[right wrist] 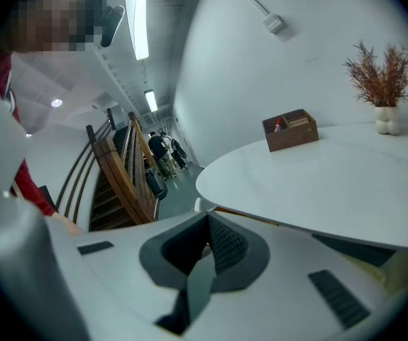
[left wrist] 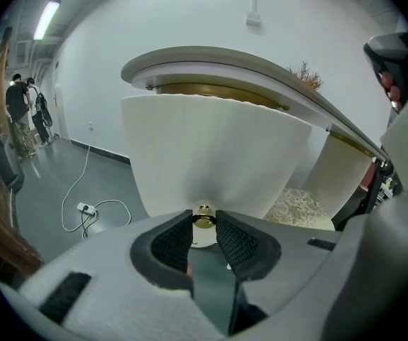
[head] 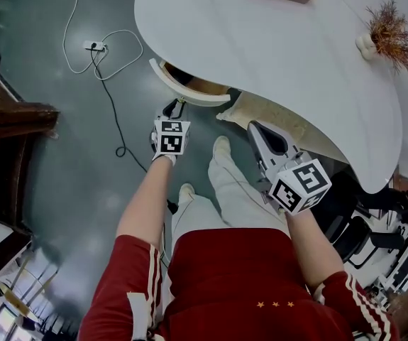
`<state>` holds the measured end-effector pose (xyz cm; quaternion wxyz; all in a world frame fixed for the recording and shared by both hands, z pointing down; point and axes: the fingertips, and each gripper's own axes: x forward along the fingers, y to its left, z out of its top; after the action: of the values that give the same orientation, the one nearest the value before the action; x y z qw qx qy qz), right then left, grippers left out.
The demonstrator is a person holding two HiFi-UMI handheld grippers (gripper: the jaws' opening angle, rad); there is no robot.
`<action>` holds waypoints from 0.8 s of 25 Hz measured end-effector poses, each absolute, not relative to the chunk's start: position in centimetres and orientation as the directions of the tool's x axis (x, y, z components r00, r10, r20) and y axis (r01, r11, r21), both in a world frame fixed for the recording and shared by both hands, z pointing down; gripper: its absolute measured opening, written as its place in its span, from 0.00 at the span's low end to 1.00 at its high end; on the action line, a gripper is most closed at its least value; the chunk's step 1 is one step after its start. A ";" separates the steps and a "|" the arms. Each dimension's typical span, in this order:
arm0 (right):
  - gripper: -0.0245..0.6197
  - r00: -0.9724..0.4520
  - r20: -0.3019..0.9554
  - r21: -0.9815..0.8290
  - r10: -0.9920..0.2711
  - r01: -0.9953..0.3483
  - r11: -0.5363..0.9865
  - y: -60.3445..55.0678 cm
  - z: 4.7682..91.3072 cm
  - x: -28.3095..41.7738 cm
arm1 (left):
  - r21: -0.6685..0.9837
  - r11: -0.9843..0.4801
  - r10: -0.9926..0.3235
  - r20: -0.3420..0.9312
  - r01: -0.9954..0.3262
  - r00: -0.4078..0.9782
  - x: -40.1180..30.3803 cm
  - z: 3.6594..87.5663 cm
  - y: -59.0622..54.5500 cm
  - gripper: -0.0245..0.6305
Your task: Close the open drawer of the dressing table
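**Closing step, drawer not yet home.** The drawer (head: pixel 188 91) is standing open, projecting from under the near-left edge of the white worktop (head: pixel 260 45). The left gripper (left wrist: pixel 204 222) is pointing at the curved drawer front. Its fingers are narrowed on the brass knob (left wrist: pixel 204 216) and appear to be grasping it. The right gripper (right wrist: pixel 205 222) is hovering beside the worktop edge, fingers clenched on nothing and taking no part. The likely next move is a straight, level push by the left gripper along the drawer's run, until the front is sitting flush under the worktop. A skewed push is risking a jam.
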<state>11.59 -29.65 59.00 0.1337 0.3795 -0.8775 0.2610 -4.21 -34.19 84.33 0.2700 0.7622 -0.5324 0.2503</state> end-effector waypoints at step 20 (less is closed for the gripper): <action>0.05 -0.643 0.456 -0.344 -0.615 -0.765 0.544 -31.5 61.0 13.8 | 0.133 -0.288 -0.731 0.610 -0.949 0.307 -2.2 84.0 -39.5 0.19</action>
<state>13.76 -31.51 61.00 0.1421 0.3980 -0.8672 0.2635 -2.23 -39.48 84.04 0.2439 0.7706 -0.5447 0.2234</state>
